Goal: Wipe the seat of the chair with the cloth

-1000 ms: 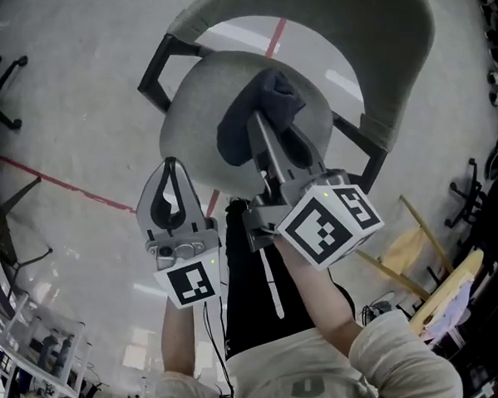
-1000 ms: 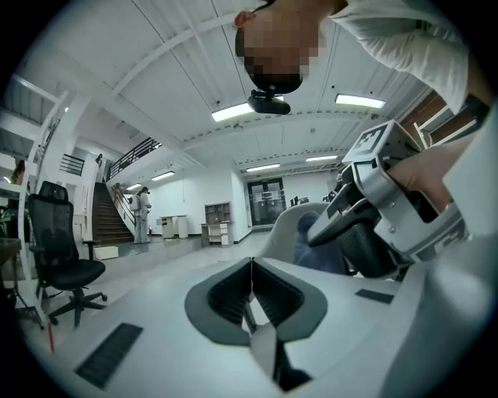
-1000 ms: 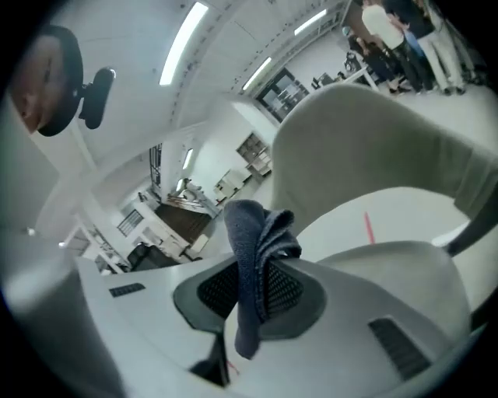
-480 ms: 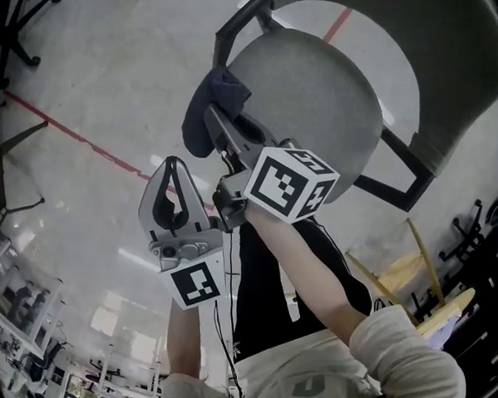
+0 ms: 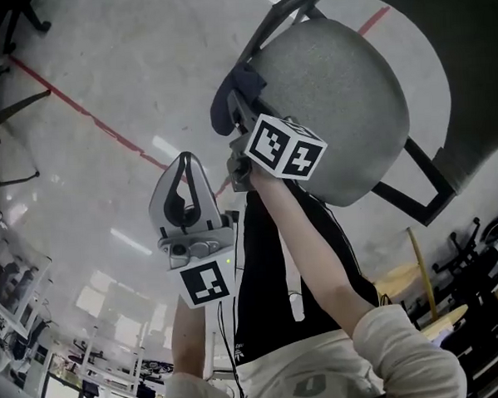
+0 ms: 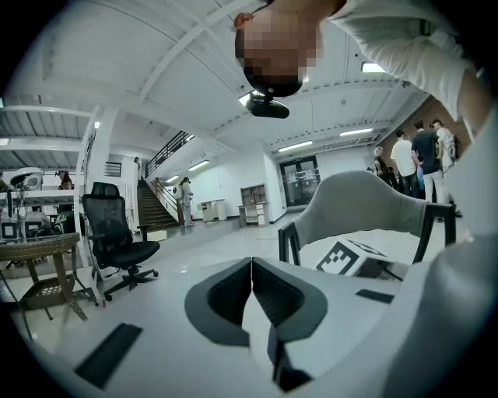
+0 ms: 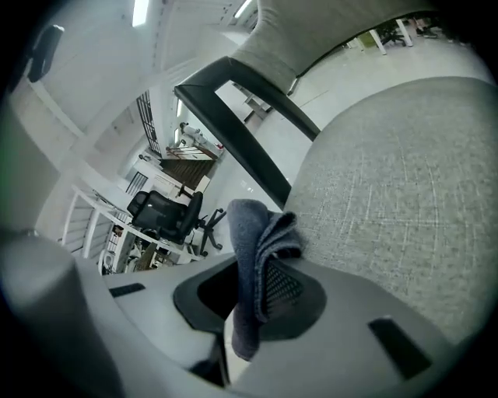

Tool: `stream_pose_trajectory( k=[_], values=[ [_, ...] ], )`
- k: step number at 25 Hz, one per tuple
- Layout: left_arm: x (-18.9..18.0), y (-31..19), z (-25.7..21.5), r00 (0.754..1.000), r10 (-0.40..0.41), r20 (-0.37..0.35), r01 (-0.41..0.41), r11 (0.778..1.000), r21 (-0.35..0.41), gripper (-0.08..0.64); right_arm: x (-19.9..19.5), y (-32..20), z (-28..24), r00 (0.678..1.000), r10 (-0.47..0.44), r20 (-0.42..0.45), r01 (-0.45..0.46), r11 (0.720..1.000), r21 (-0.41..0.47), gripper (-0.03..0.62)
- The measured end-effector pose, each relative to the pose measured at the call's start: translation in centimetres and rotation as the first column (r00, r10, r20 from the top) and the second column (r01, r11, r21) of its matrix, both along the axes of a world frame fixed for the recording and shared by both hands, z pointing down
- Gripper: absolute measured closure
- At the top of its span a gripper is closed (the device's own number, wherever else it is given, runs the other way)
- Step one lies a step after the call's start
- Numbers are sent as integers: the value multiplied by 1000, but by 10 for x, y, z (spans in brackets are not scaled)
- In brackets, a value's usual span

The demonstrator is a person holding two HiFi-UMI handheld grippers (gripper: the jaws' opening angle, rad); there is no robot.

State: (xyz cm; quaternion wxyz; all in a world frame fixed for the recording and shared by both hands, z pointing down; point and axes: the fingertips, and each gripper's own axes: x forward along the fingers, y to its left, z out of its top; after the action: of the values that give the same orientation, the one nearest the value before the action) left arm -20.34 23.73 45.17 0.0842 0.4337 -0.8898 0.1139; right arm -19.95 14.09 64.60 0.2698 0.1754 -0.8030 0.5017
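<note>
The chair's grey fabric seat point(image 5: 344, 97) fills the upper right of the head view, with its curved backrest point(image 5: 466, 49) beyond. My right gripper point(image 5: 237, 103) is shut on a dark blue cloth point(image 5: 222, 112) at the seat's left edge, beside the black armrest point(image 5: 285, 9). In the right gripper view the cloth point(image 7: 250, 241) hangs folded between the jaws of the right gripper point(image 7: 250, 272), touching the seat point(image 7: 397, 194) at its edge. My left gripper point(image 5: 185, 160) is held off the chair over the floor, shut and empty; the left gripper point(image 6: 252, 263) has its pads pressed together.
A red floor line point(image 5: 87, 119) crosses the pale floor. A black office chair point(image 6: 117, 233) and a round table point(image 6: 39, 256) stand to the left, with people point(image 6: 412, 159) far right. Wooden sticks and clutter point(image 5: 420, 285) lie at the lower right.
My right gripper has carried the cloth leftward across the seat, from its middle to its left edge. The left gripper has stayed shut and off the chair.
</note>
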Motion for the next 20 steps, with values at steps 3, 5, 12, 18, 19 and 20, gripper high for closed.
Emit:
stream_pose_trajectory(
  k=[3, 5, 12, 18, 19, 20],
  values=[
    [-3, 3, 2, 1000, -3, 3, 3, 1000, 6, 545, 1, 5, 0, 1000, -17, -17, 17, 999, 27, 537],
    [-6, 2, 1, 1000, -6, 3, 6, 1000, 12, 545, 4, 5, 2, 999, -5, -39, 7, 999, 32, 537],
    [0, -11, -7, 996, 84, -10, -84, 996, 10, 545, 43, -6, 5, 991, 79, -110, -76, 997, 29, 537],
    [39, -49, -4, 981, 192, -27, -192, 981, 6, 545, 116, -12, 16, 980, 99, -171, -94, 995, 38, 537],
    [47, -58, -2, 972, 233, -25, -233, 972, 9, 545, 132, -11, 19, 976, 117, -184, -110, 993, 48, 537],
    [56, -68, -2, 960, 278, -23, -277, 961, 12, 545, 147, -12, 21, 970, 138, -199, -128, 990, 60, 537]
  ],
)
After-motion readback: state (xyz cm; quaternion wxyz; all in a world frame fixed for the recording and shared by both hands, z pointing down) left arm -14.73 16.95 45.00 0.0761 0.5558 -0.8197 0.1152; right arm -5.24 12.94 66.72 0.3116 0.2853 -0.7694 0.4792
